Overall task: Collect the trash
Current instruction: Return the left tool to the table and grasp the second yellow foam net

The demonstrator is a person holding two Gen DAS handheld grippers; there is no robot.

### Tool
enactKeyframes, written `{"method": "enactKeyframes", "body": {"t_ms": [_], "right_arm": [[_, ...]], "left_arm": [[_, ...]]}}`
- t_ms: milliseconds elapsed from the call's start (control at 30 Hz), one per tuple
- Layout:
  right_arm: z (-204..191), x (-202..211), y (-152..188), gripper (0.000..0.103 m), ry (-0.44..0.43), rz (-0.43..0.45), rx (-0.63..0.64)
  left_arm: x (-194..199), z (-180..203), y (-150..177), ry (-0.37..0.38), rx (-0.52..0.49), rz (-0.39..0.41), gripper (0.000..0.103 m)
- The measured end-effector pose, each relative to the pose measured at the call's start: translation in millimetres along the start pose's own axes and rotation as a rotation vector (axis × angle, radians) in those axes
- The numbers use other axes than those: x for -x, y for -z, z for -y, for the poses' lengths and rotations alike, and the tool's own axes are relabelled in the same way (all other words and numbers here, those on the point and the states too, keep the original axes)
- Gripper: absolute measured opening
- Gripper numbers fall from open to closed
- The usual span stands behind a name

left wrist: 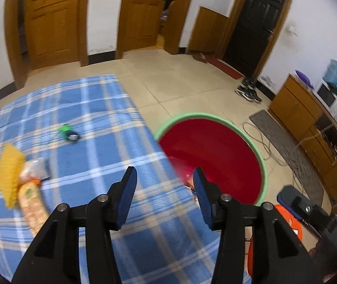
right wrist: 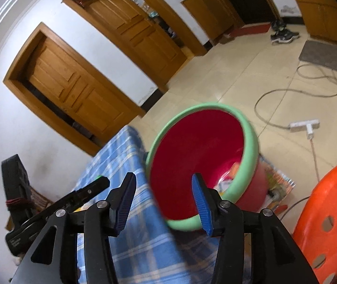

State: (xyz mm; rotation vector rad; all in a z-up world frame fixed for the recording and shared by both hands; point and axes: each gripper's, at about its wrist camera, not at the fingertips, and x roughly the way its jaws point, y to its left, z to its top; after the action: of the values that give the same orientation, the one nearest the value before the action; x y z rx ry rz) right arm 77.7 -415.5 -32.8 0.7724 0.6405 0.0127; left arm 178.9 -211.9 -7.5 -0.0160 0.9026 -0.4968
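Observation:
My left gripper (left wrist: 165,172) is open with nothing between its blue pads. It hovers over the right edge of the table's blue plaid cloth (left wrist: 102,108), next to a red bin with a green rim (left wrist: 216,151). On the cloth to the left lie a yellow wrapper (left wrist: 9,172), a clear packet (left wrist: 35,168), a long beige snack bag (left wrist: 32,210) and a small green item (left wrist: 67,131). My right gripper (right wrist: 163,177) is also open and holds nothing, in front of the red bin (right wrist: 192,146). Colourful wrappers (right wrist: 227,179) lie inside the bin.
An orange plastic stool (right wrist: 329,213) stands to the right of the bin. Printed paper (right wrist: 280,179) lies on the floor beside the bin. Cables and a power strip (right wrist: 303,125), a grey mat (left wrist: 284,142), shoes (left wrist: 249,90) and a wooden cabinet (left wrist: 310,123) lie beyond.

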Motion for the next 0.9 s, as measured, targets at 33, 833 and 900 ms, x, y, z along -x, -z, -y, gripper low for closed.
{"method": "enactKeyframes", "body": {"t_ms": [33,833,900], "right_arm": [[-2.8,0.4,1.9,0.051,-0.002,-0.008,0.004],[-50.2,-31.4,24.6,0.052,0.030,-0.118,0.097],[-51.7,-34.3,25.0,0.052,0.039,-0.122,0.104]], "left_arm": [[4.0,-6.4,-0.1,-0.003,0.012,0.005,0.049],[34.2,-159.3,-3.3,-0.288,0.213,0.060,0.067],[29.1,-167.7,-3.6,-0.281,0.223,0.050,0.067]]}}
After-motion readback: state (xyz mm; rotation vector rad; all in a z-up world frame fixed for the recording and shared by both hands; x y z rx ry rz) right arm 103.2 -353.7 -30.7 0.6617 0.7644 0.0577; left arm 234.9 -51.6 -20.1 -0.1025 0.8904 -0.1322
